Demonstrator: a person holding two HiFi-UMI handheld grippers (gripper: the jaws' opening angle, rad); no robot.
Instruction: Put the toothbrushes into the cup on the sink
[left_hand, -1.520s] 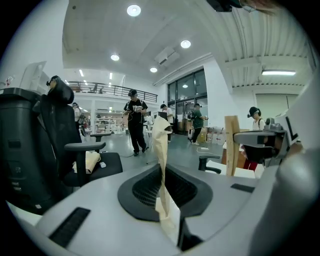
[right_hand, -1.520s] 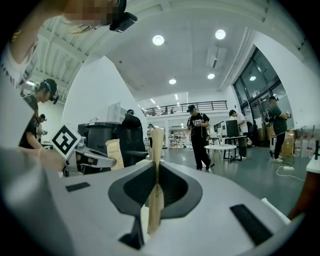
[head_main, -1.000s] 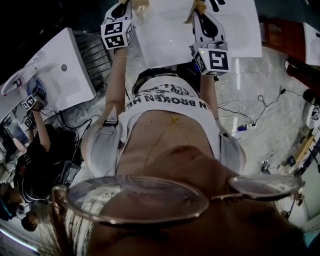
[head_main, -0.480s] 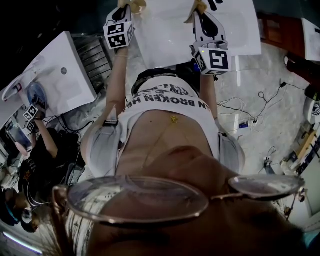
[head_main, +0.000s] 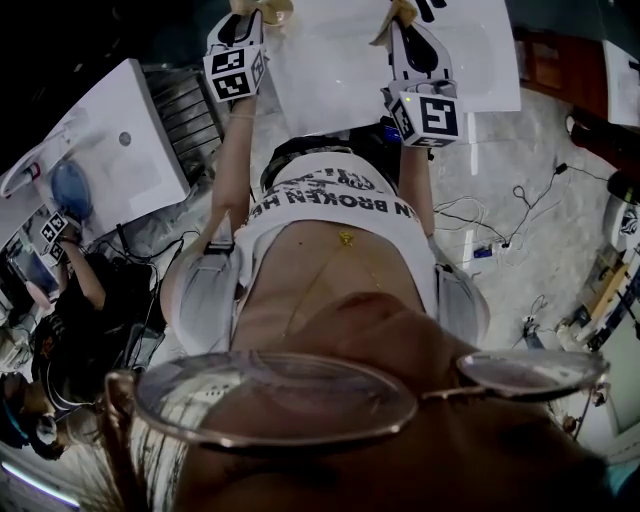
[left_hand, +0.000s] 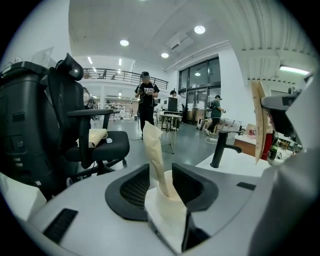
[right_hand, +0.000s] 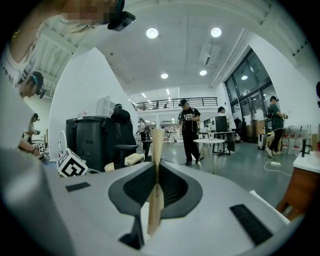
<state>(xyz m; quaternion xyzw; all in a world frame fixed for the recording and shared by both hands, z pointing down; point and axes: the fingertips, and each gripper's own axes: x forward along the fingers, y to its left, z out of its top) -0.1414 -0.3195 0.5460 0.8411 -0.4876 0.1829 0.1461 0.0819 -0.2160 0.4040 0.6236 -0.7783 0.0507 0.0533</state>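
No toothbrush and no cup shows in any view. In the head view both grippers are held out over a white sink top (head_main: 330, 70) at the frame's upper edge. My left gripper (head_main: 262, 10) is on the left and my right gripper (head_main: 398, 12) on the right. In the left gripper view the left gripper (left_hand: 161, 167) has its cream fingers (left_hand: 152, 150) apart; its jaws are opening with nothing between them. A black faucet (left_hand: 220, 147) stands ahead to its right. The right gripper (right_hand: 156, 145) has its fingers pressed flat together, holding nothing.
A black office chair (left_hand: 95, 145) and dark bins (right_hand: 95, 140) stand on the floor beyond the sink. A second white sink (head_main: 130, 150) is at the left, where another person (head_main: 70, 290) works with grippers. Cables (head_main: 500, 230) lie on the floor at right.
My two grippers stay almost where they were over the sink top. The person at the left sink has drawn their marker cubes down and away from it.
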